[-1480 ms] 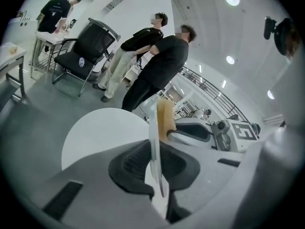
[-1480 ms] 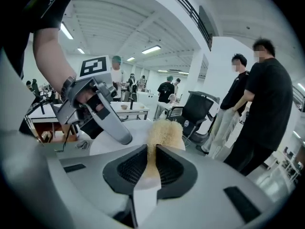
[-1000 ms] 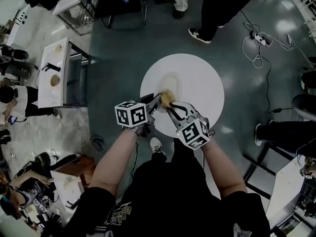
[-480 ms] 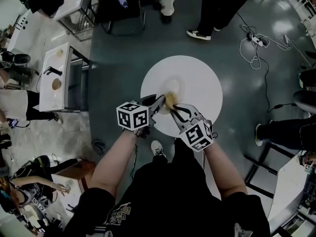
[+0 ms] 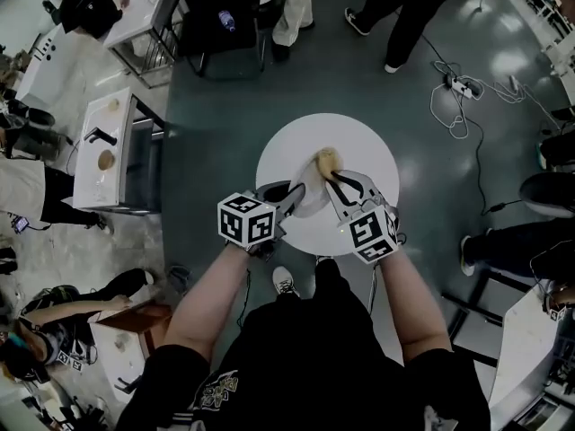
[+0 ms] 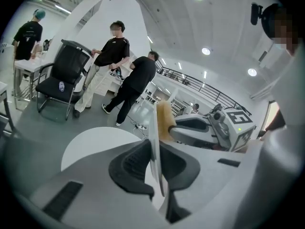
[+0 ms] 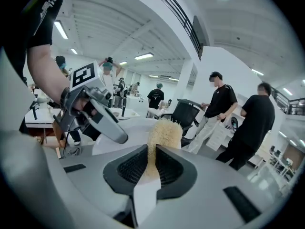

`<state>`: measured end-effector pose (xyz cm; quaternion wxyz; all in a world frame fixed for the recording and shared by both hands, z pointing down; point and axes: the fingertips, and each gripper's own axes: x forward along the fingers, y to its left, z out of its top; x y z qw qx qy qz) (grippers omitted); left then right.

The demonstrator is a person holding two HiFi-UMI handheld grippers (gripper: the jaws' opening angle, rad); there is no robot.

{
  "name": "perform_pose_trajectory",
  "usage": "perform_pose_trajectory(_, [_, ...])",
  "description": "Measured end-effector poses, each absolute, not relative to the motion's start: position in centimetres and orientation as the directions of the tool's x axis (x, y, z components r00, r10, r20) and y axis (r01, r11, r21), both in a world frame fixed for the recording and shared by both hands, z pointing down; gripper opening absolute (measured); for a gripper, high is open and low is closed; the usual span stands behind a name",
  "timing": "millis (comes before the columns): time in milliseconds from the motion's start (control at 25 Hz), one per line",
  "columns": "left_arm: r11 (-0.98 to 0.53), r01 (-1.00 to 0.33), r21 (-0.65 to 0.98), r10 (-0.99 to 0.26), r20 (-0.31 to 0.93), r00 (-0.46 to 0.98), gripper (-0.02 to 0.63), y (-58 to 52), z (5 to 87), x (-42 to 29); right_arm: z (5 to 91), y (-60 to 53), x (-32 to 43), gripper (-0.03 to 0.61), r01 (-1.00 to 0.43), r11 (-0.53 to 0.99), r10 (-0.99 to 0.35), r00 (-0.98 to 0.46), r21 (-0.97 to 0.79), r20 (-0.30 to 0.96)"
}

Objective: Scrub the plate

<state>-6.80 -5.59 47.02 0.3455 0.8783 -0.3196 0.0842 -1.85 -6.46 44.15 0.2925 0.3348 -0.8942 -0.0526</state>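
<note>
- The plate (image 5: 311,194) stands on edge above the near half of the round white table (image 5: 364,146). The left gripper (image 5: 291,194) pinches its near rim, jaws clenched on it; in the left gripper view the thin white edge runs between the pads.
- The right gripper (image 5: 335,176) grasps a tan scrub pad (image 5: 325,160), squeezed tight between its jaws. The pad appears to lie against the right face of the plate, at its far end.
- Scrubbing looks to be in full swing rather than finished. No view shows the plate's face well enough to tell what dirt is left, so more strokes and setting the plate back down likely remain.
- Beyond the table, on the far side, stand a black office chair (image 5: 220,12) and two bystanders (image 5: 296,3) — well apart from the work.
- A power strip with its looped cable (image 5: 460,86) lies on the floor to the far right, and a white side table (image 5: 103,142) stands to the left.
- Nothing appears to stand in the way of the pad.
</note>
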Motion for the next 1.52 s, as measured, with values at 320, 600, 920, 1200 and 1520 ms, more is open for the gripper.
perform_pose_trajectory(320, [-0.558,-0.622,0.549,-0.515,0.358,0.779,0.032,-4.4,46.1,-6.8,41.4,-6.7,-1.5,0.061,-0.591,0.734,-0.677,-0.59,0.335,0.441])
perform_pose_trajectory(600, [-0.572,-0.61,0.549,-0.5,0.356,0.789,0.032,-3.6,45.8,-6.2,40.9,-4.7,-3.3,0.061,-0.519,0.776,-0.63,-0.632,0.357,0.451])
perform_pose_trajectory(920, [-0.582,-0.615,0.532,-0.498,0.365,0.787,0.032,-3.4,45.8,-6.1,41.0,-0.6,-6.2,0.061,-0.386,0.869,-0.494,-0.718,0.309,0.491])
perform_pose_trajectory(1200, [-0.587,-0.605,0.538,-0.485,0.365,0.795,0.032,-3.3,46.3,-6.2,41.7,-0.8,-6.1,0.061,-0.385,0.864,-0.502,-0.704,0.323,0.503])
perform_pose_trajectory(1520, [-0.585,-0.59,0.557,-0.483,0.345,0.805,0.032,-3.8,45.9,-7.3,42.6,-4.5,-2.9,0.061,-0.476,0.799,-0.601,-0.601,0.368,0.527])
